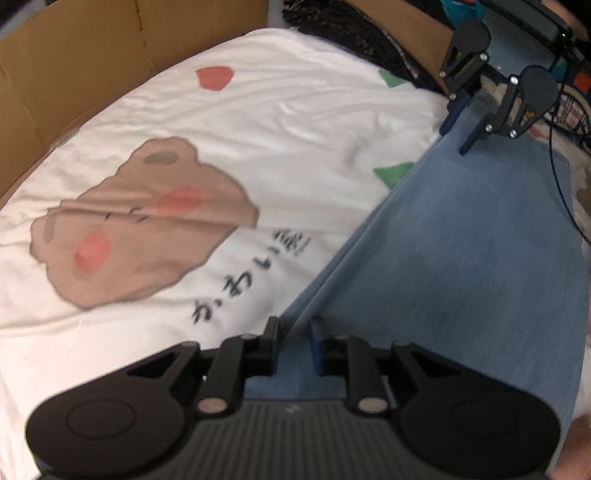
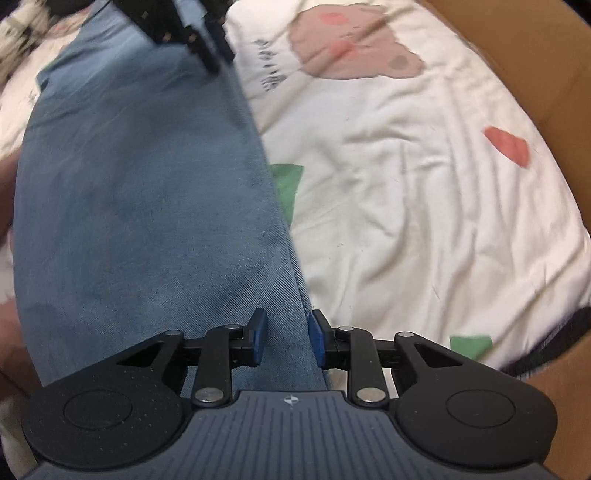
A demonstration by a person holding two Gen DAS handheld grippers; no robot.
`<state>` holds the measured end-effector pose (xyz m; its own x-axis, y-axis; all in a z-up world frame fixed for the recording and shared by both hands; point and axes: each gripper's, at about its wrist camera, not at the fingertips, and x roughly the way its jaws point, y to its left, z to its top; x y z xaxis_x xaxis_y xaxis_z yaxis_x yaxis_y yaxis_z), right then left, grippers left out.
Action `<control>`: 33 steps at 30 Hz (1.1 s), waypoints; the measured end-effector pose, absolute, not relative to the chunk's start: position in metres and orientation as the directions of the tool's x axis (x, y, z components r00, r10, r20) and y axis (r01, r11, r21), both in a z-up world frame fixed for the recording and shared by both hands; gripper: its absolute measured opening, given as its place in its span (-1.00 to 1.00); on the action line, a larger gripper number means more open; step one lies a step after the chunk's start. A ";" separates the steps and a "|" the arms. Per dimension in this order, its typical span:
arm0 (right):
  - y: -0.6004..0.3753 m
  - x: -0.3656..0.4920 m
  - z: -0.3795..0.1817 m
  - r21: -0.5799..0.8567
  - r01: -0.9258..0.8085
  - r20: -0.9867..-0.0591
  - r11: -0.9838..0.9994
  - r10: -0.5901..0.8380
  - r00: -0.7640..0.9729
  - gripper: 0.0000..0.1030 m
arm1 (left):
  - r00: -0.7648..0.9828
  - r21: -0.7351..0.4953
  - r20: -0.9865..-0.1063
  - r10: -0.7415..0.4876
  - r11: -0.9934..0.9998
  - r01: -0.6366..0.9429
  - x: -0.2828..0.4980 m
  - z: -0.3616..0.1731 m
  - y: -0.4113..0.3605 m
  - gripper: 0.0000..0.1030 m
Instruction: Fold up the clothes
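Folded blue jeans [image 1: 461, 258] lie as a long strip on a white bedsheet [image 1: 258, 122] printed with a brown bear. My left gripper [image 1: 293, 332] straddles the jeans' long folded edge at the near end; its jaws stand a little apart and the pads do not press the cloth. At the strip's far end, my right gripper [image 1: 455, 139] hangs just over the denim, open. In the right wrist view the jeans [image 2: 147, 184] fill the left half, and the right gripper [image 2: 286, 332] is open over their edge. The left gripper [image 2: 221, 62] shows at the top, over the same edge.
Cardboard walls [image 1: 74, 66] border the sheet [image 2: 406, 192] on its far side, and cardboard [image 2: 546, 74] shows again in the right wrist view. A black fringed cloth [image 1: 351, 33] lies at the back. Cables [image 1: 557, 166] run beside the right gripper.
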<state>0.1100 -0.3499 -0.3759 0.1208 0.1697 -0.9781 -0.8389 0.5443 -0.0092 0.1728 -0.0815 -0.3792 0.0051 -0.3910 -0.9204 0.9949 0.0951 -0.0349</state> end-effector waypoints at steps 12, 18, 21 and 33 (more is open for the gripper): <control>-0.351 0.104 -0.375 -0.046 -0.846 -0.976 0.531 0.157 0.152 -1.00 | 0.036 0.015 -0.893 -0.448 0.052 0.999 0.171 -0.376 -0.072 -0.95; -0.348 0.105 -0.382 -0.056 -0.827 -0.978 0.560 0.138 0.159 -1.00 | 0.038 0.015 -0.900 -0.434 0.057 0.998 0.173 -0.386 -0.077 -0.94; -0.345 0.103 -0.387 -0.080 -0.823 -0.976 0.563 0.124 0.179 -1.00 | 0.034 0.002 -0.894 -0.447 0.073 0.997 0.176 -0.388 -0.075 -0.93; -0.337 0.096 -0.376 -0.157 -0.805 -0.969 0.572 0.070 0.238 -1.00 | 0.060 0.014 -0.882 -0.467 0.101 0.995 0.175 -0.373 -0.069 -0.94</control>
